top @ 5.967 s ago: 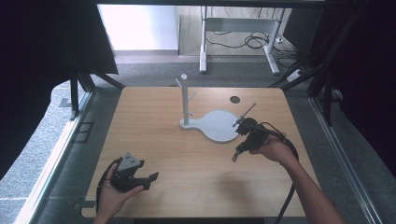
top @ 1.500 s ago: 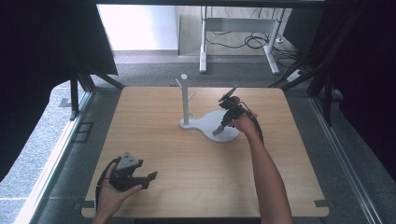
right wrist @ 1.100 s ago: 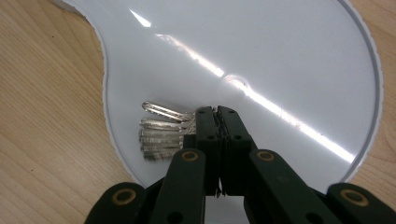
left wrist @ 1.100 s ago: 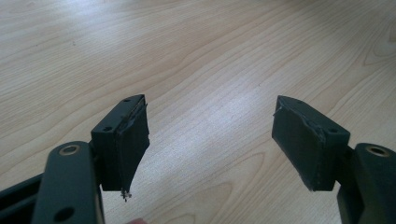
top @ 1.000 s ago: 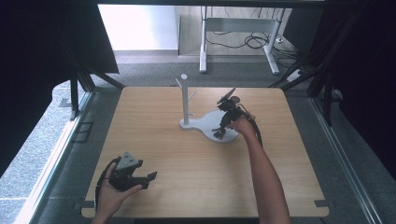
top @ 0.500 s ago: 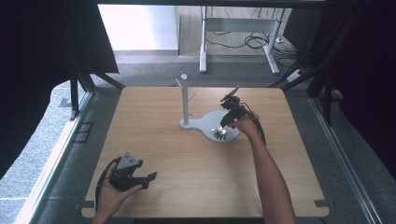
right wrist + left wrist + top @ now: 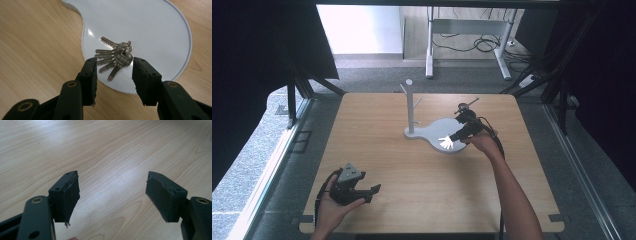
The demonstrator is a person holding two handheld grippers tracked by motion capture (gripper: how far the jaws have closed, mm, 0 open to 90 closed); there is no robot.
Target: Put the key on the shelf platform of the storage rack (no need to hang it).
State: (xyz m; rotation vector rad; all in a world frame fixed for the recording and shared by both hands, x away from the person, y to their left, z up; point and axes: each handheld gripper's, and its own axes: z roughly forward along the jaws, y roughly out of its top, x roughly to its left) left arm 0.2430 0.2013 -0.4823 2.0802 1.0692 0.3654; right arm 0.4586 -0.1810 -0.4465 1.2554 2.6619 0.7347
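Wooden desk [image 7: 412, 170], pale grain, rounded corners, set on grey floor [image 7: 272, 165]; dark curtains [image 7: 257, 60] at both sides, and a white metal frame [image 7: 462, 30] with loose cables beyond the far edge.

On the desk, right of centre, a flat pale grey stand base [image 7: 437, 127], rounded and glossy, with a thin upright post [image 7: 410, 105] bearing short pegs at its left end.

Right tool [image 7: 451, 139] out over the near part of that base, held by a hand [image 7: 482, 142] on a long outstretched forearm, cable trailing back along the arm. Released: jaws apart in the right gripper view, a moderate gap, nothing between them, touching nothing visible. Tips poised just short of the bunch of keys [image 7: 115, 57], one jaw to each side of it as seen from that camera.

Left tool [image 7: 369, 192] low at the near left of the desk, cradled in the left hand [image 7: 332, 210], well apart from the base. Also released: jaws spread wide in the left gripper view, only bare wood between them.

Bunch of keys lying flat on the base, near its front edge: several silvery keys fanned out from one small ring [image 7: 128, 45], blades pointing mostly away from the ring, heads overlapping. Bright and small in the high view, details blurred there.
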